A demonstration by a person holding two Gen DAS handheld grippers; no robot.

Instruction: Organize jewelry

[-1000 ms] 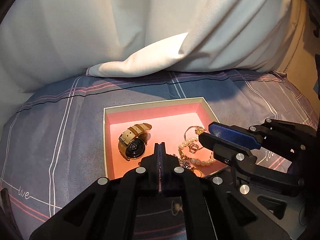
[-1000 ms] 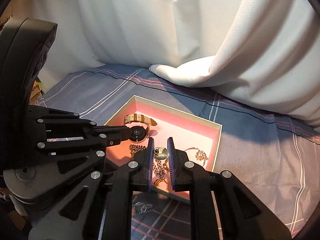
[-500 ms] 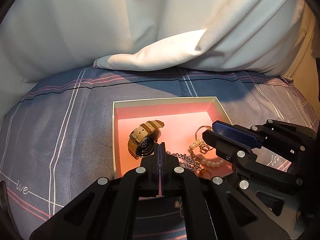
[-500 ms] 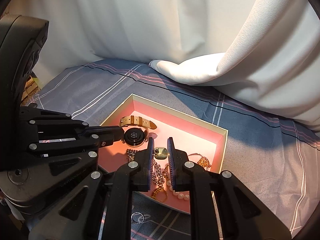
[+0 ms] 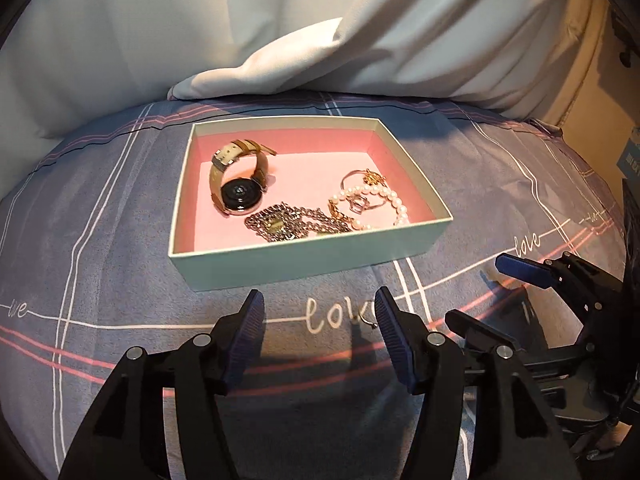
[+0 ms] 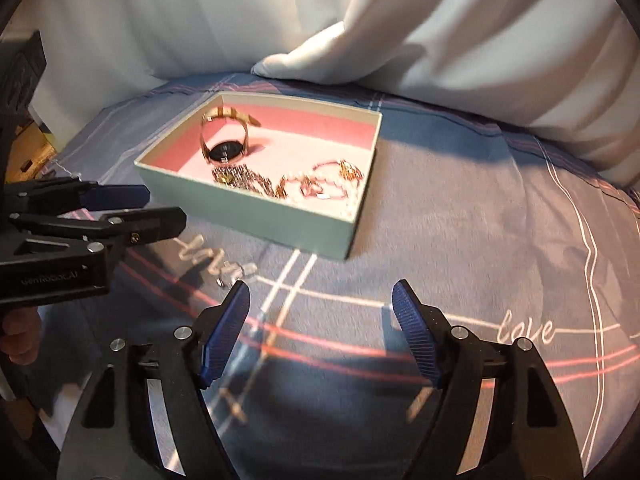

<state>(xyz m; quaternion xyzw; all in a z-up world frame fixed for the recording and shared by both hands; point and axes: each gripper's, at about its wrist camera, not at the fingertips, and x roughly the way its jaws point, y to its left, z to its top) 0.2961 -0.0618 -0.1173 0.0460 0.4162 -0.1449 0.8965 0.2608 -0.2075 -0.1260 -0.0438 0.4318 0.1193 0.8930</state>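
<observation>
A shallow box with a pink lining sits on the blue-grey bedspread. It holds a tan-strapped watch, a metal chain and a pearl bracelet among gold pieces. A small ring lies loose on the cloth in front of the box. My left gripper hovers just short of the box's near wall, its jaws opening with nothing between them. My right gripper is beside it, also opening and empty, with the box, the watch and the ring ahead on its left.
White bedding is heaped right behind the box. The bedspread stretches flat to the right of the box. In the right wrist view the left gripper reaches in from the left, with a hand below it.
Both grippers have drawn back from over the box and come lower, going from shut to open. The chain with its gold tag, earlier between the right fingers, now lies in the box.
</observation>
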